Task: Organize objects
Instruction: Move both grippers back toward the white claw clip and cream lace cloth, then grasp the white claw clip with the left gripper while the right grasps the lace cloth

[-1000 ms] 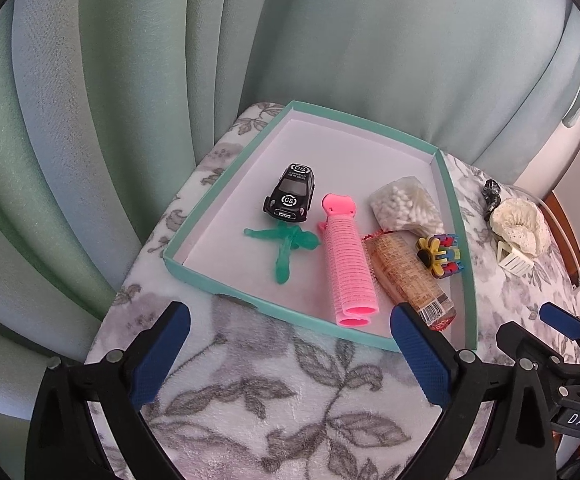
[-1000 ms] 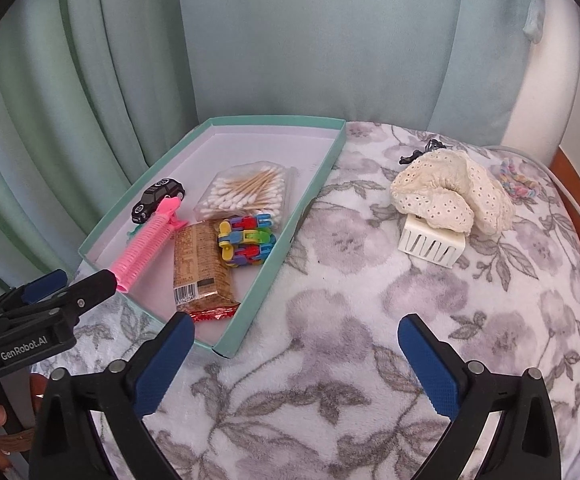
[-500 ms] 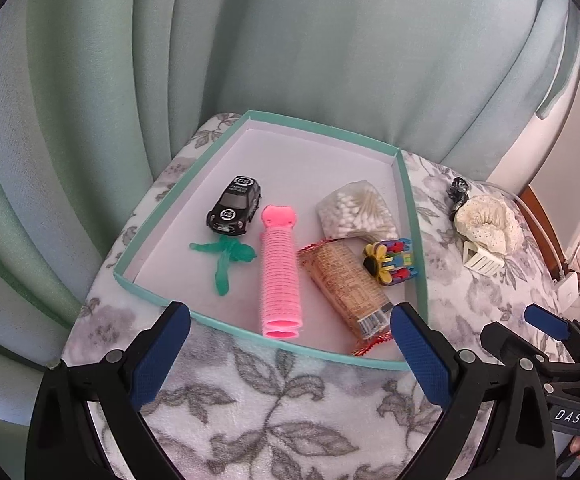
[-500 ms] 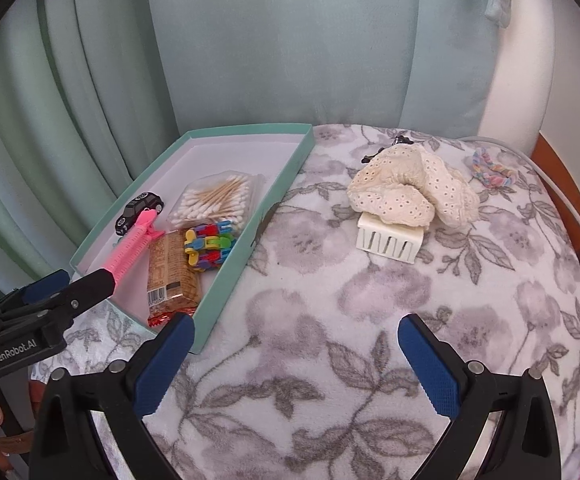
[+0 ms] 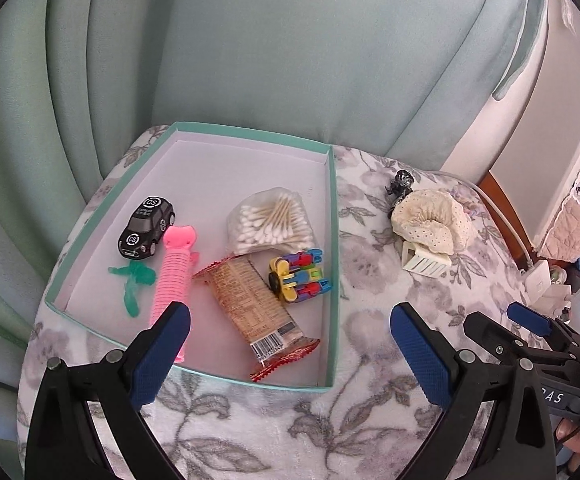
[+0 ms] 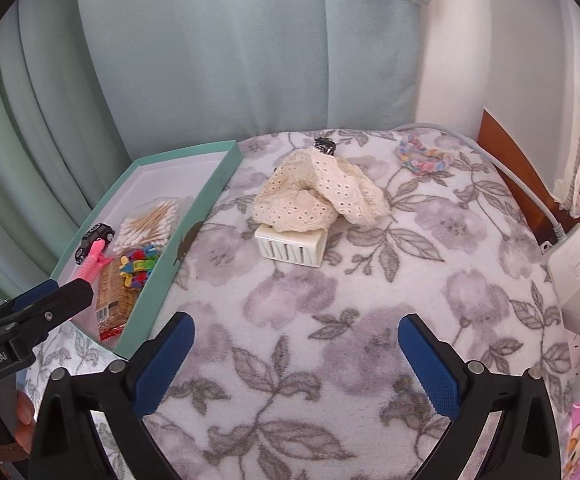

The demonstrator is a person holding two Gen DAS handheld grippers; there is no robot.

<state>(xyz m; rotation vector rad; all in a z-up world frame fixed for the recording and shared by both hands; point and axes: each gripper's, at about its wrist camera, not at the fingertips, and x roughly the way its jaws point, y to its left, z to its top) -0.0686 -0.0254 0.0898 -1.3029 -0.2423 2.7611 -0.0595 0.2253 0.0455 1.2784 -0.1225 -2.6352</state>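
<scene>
1. Two grippers, both mine, both with jaws spread wide and nothing between them: my left gripper (image 5: 290,354) hangs over the near rim of the shallow teal cardboard tray (image 5: 334,240), my right gripper (image 6: 296,354) hangs over bare blanket.
2. Surface: a table under a white fleece blanket with grey flowers (image 6: 370,280). The tray lies on its left part.
3. Already in the tray: a black toy car (image 5: 145,227), a pink ridged hair roller (image 5: 171,270), a green plastic piece (image 5: 133,280), a clear bag of cotton swabs (image 5: 270,220), a brown wrapped snack bar (image 5: 249,304) and a multicoloured block toy (image 5: 300,274).
4. Outside it: a cream eyelet-lace scrunchie (image 6: 320,194) draped on a small white slotted plastic holder (image 6: 292,246), a small dark metallic clip (image 6: 324,145) just behind the lace, and a pastel rainbow hair tie (image 6: 424,158) further back to the right.
5. What matters for the next move, as I judge it: the scrunchie-and-holder pile lies straight ahead of my right gripper, slightly left of its centre line, well apart. The holder's long side runs crosswise to my fingers.
6. My right gripper is the nearer one; from the left gripper the pile sits off to the right, past the tray's right wall.
7. Likely risk: the loose lace slides off if I pinch only the holder.
</scene>
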